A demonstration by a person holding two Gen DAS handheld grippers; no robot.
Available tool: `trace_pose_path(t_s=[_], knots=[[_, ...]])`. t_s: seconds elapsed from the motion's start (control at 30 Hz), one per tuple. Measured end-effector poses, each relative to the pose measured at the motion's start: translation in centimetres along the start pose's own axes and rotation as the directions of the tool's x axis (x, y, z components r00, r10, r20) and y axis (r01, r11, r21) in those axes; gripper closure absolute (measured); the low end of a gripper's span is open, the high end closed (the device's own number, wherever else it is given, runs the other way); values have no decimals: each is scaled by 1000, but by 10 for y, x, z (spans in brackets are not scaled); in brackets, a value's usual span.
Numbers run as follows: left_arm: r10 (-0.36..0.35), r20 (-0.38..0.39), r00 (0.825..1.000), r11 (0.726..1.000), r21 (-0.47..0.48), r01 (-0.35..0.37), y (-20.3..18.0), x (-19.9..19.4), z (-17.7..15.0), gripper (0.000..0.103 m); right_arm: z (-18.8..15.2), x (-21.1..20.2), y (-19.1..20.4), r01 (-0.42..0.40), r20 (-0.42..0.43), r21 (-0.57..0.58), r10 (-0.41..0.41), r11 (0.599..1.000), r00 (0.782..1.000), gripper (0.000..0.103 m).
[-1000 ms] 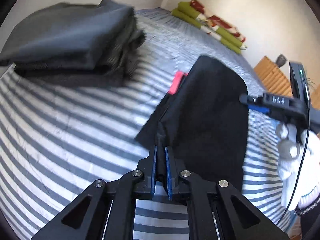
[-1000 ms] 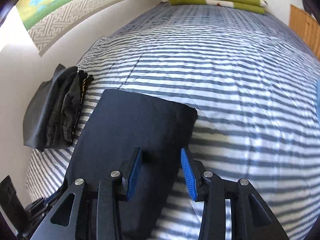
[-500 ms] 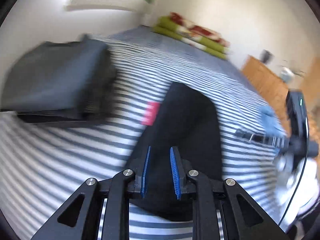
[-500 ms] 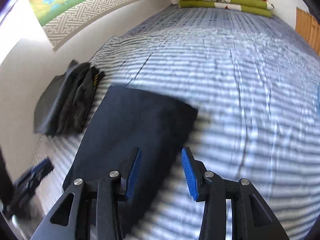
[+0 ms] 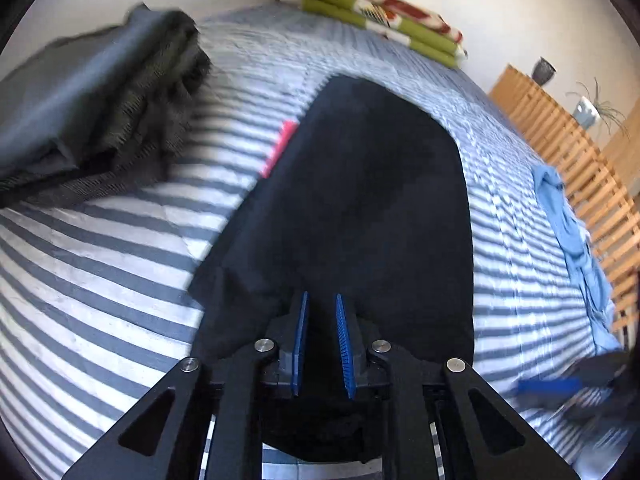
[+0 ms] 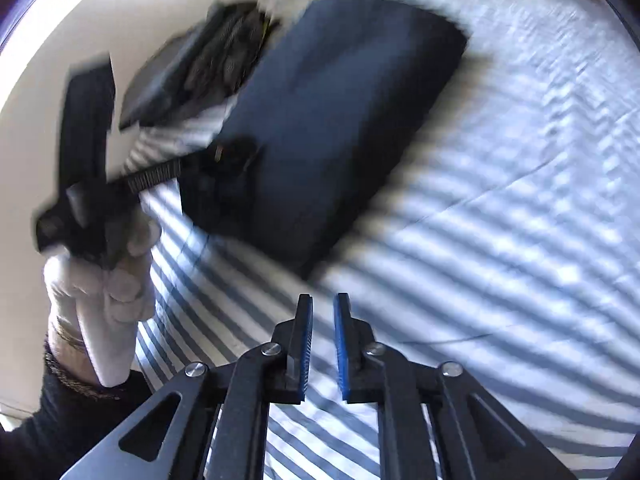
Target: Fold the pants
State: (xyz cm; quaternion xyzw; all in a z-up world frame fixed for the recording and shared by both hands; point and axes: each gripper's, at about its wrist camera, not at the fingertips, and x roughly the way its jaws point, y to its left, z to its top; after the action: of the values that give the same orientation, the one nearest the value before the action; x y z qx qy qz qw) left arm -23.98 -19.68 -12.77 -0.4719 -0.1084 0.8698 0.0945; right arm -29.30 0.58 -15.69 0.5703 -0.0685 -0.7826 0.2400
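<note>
The folded dark pants (image 5: pixel 360 200) lie flat on the striped bedspread (image 5: pixel 100 248) beside a stack of folded grey garments (image 5: pixel 88 112), the left gripper (image 5: pixel 322 344) narrowly parted just above their near edge, apparently gripping nothing, while the right gripper (image 6: pixel 322 344), just closing, hangs nearly together over bare stripes.

- My right hand-held gripper (image 6: pixel 322 344) hangs over bare striped bed (image 6: pixel 500 208); its jaws have just been closing, nothing between them.
- Folded dark pants (image 6: pixel 340 112) lie beyond.
- My white-gloved left hand (image 6: pixel 104 280) holds the left hand-held gripper (image 6: pixel 224 168) at the pants' near edge.
</note>
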Motion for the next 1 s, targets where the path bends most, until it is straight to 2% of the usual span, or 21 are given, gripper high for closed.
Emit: trace_pose_path(t_s=[0.1,0.17,0.2,0.27,0.37,0.57,0.73,0.83,0.87,0.9,0.93,0.97,1.0], knots=[[-4,29,1000,999,-35,5,8,-11,1,87,45,-35,-3,35,130,-17,-32,999,991,91],[20,19,1000,999,-39,-19,13,-9,1,87,80,-40,3,66,217,-40,-56,997,975,91],[30,19,999,998,-47,-29,15,-8,-1,87,97,-33,6,61,229,-49,-48,997,972,91],[21,6,1000,998,-61,-21,21,-5,-1,87,130,-7,15,45,229,-70,-27,997,973,88],[33,12,999,998,-61,-32,22,-2,5,87,161,41,25,78,214,-87,-58,993,975,87],[36,1,999,998,-54,-36,26,2,12,86,190,111,29,146,194,-100,-125,984,973,87],[29,-3,1000,998,-55,-29,34,-1,13,84,203,118,27,135,188,-85,-117,987,975,87],[10,-6,1000,997,-82,-10,45,-13,9,84,189,82,19,118,203,-17,-113,993,973,82],[9,1,1000,997,-75,-9,49,-19,9,81,177,63,16,97,221,-3,-94,995,971,77],[-7,10,1000,997,-73,8,51,-26,9,77,163,45,11,73,241,5,-72,997,968,73],[-36,19,999,996,-84,37,53,-33,12,66,146,26,6,59,260,20,-62,998,964,61],[-61,27,998,993,-99,63,55,-37,14,49,131,11,0,68,271,35,-75,997,960,50],[-88,32,996,990,-111,91,56,-41,18,42,115,-2,-6,77,278,50,-87,996,957,46]])
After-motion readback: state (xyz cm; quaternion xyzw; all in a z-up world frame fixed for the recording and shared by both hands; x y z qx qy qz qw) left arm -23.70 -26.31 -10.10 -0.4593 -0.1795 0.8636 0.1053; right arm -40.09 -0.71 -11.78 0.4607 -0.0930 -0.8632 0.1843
